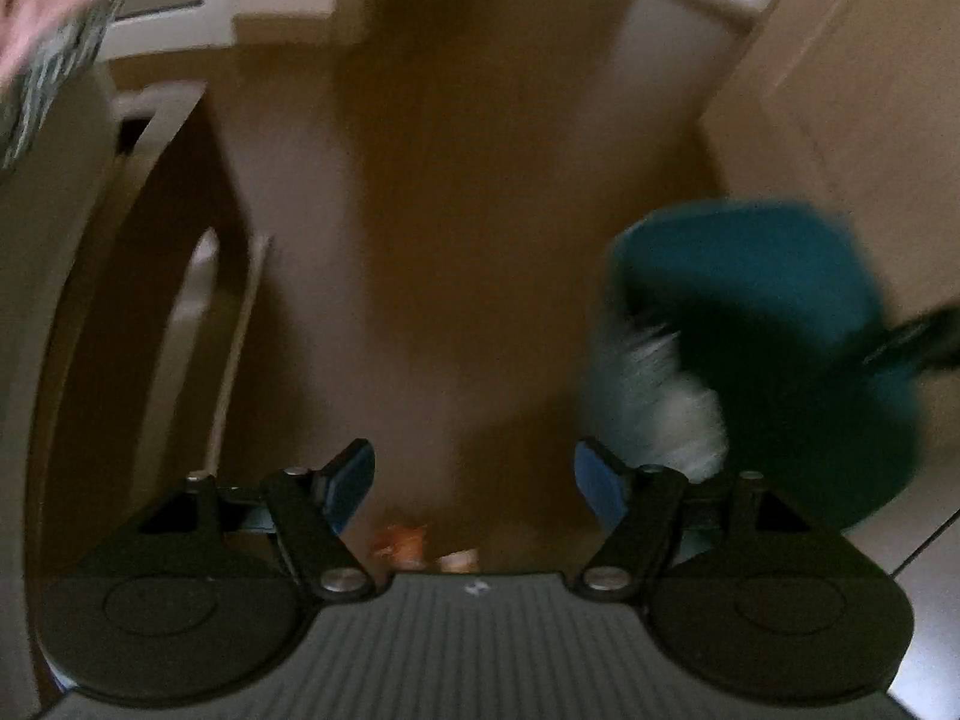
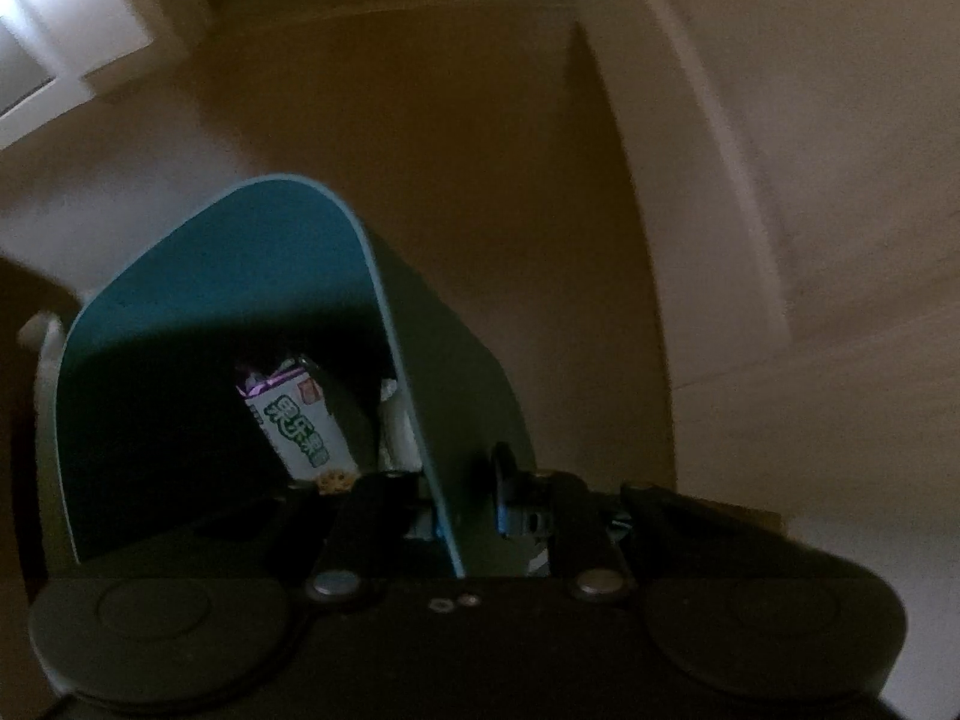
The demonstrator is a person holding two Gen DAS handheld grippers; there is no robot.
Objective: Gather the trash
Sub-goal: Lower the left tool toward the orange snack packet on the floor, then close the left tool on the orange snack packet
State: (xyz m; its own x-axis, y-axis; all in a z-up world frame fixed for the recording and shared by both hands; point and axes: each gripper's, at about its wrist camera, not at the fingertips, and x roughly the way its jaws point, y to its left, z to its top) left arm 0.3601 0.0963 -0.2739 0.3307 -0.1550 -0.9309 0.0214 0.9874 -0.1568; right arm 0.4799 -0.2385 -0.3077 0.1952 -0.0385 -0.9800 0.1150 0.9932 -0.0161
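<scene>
Your right gripper (image 2: 465,516) pinches the teal plastic bin's (image 2: 210,276) rim, white snack wrapper (image 2: 300,420) inside; left gripper (image 1: 474,480) spread, empty. Thin rim may slip, spilling trash.

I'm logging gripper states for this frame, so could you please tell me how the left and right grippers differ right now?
The left gripper has its jaws spread wide and holds nothing; the right gripper has its jaws closed on the rim of the teal bin. The left points down at the brown floor, the right into the bin, where a snack wrapper lies. Both are black.
</scene>
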